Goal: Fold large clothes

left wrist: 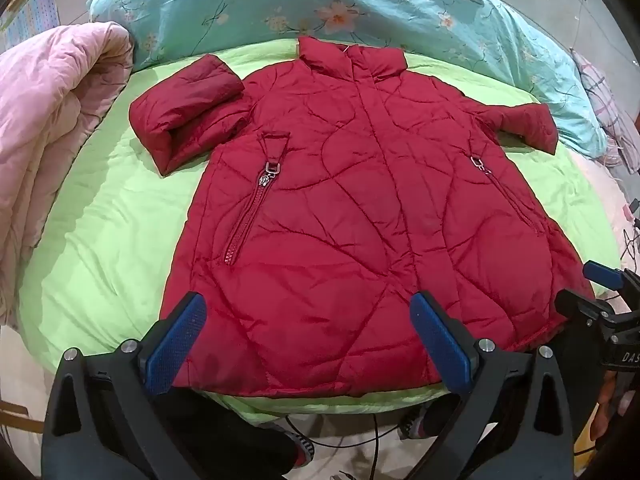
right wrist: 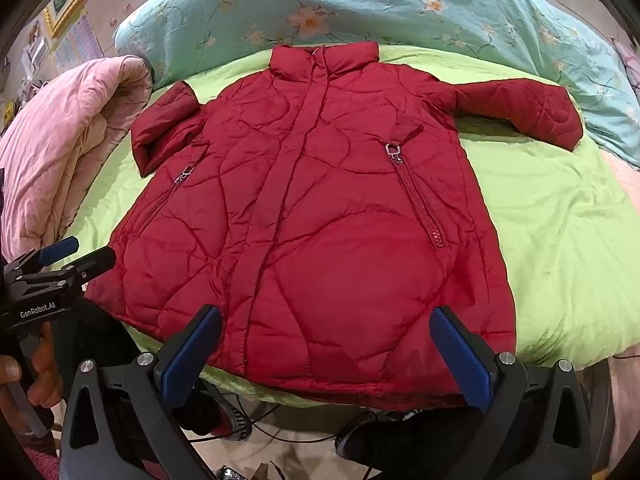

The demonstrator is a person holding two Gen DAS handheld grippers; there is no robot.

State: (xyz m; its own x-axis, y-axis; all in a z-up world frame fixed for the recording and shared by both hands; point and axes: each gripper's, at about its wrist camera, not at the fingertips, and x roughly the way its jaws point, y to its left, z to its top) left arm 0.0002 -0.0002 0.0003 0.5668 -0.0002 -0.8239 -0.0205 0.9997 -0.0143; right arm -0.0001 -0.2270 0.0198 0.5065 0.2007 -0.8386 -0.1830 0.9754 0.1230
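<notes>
The bed carries a blue quilt far, a pink one left. The jacket lies flat between, 2 sleeves out. Left tool and right tool gape wide, empty, at its near hem.

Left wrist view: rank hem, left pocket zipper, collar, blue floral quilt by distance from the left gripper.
1. Jacket hem, just ahead of the left gripper.
2. Pocket zipper, mid-jacket, left.
3. Collar, far end.
4. Blue floral quilt, behind the collar.
</notes>
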